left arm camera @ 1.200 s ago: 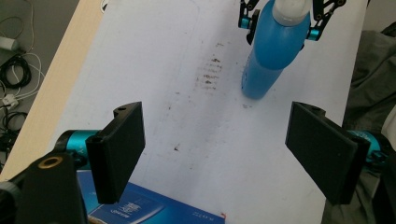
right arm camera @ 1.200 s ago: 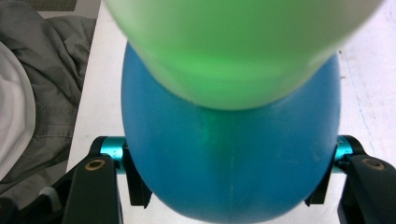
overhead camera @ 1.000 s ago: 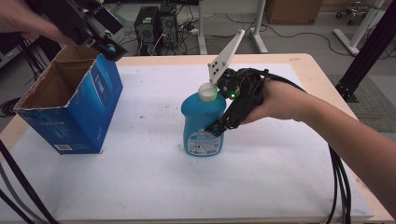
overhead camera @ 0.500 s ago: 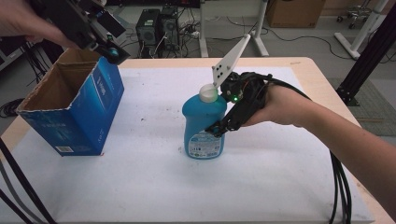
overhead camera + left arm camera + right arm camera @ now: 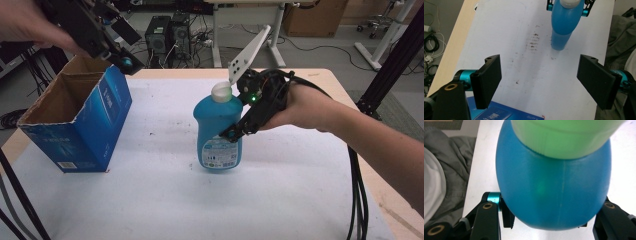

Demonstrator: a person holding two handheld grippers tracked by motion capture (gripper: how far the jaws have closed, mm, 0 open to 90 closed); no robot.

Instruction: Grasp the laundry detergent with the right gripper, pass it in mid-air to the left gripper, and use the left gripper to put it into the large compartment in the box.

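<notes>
The surface (image 5: 150, 200) carries an open blue box (image 5: 75, 125), standing empty as far as its mouth shows. Well to its right stands the bottle (image 5: 218, 127), upright on the surface, not yet lifted. The right claw (image 5: 235, 134) is clenched on the bottle's sides. The left claw (image 5: 539, 82) hangs released above the box's far edge. Judging by this, grasping is done; carrying the bottle to the box probably remains.
</notes>
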